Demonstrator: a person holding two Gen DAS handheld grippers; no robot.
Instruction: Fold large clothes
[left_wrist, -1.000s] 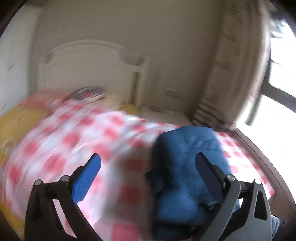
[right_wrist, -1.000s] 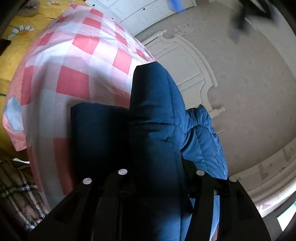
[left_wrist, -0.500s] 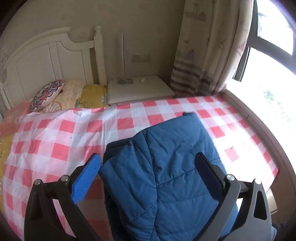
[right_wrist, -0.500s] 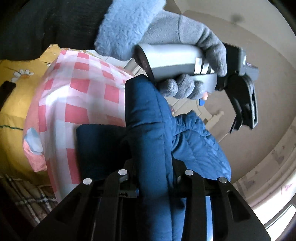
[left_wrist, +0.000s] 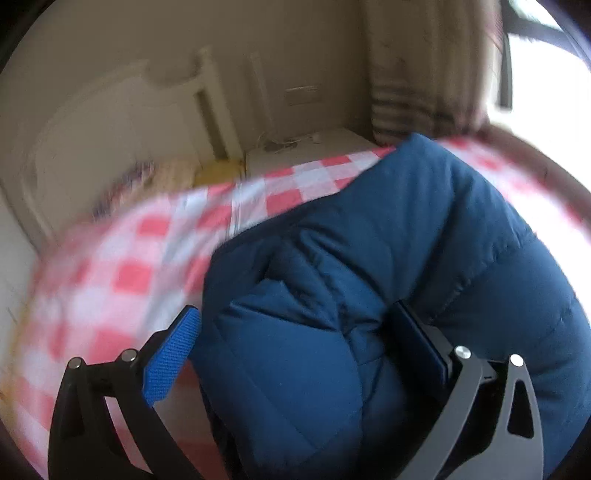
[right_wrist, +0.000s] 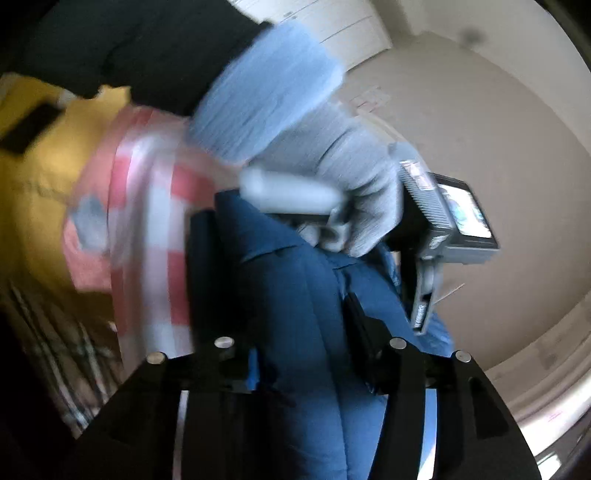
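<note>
The left gripper (left_wrist: 291, 343) has its jaws spread wide, straddling a puffy fold of a blue quilted jacket (left_wrist: 369, 258); its blue pad (left_wrist: 168, 360) stands clear of the fabric. The right gripper (right_wrist: 301, 339) has a thick ridge of the same jacket (right_wrist: 295, 295) between its jaws, which have just been opening; whether the pads press on it is hard to tell. The jacket lies bunched on a bed covered by a red-and-white checked sheet (left_wrist: 147, 266). Beyond are a white headboard (left_wrist: 110, 140) and bedside table (left_wrist: 314, 147). A grey-gloved hand (right_wrist: 351, 177) holds the left gripper's handle.
</note>
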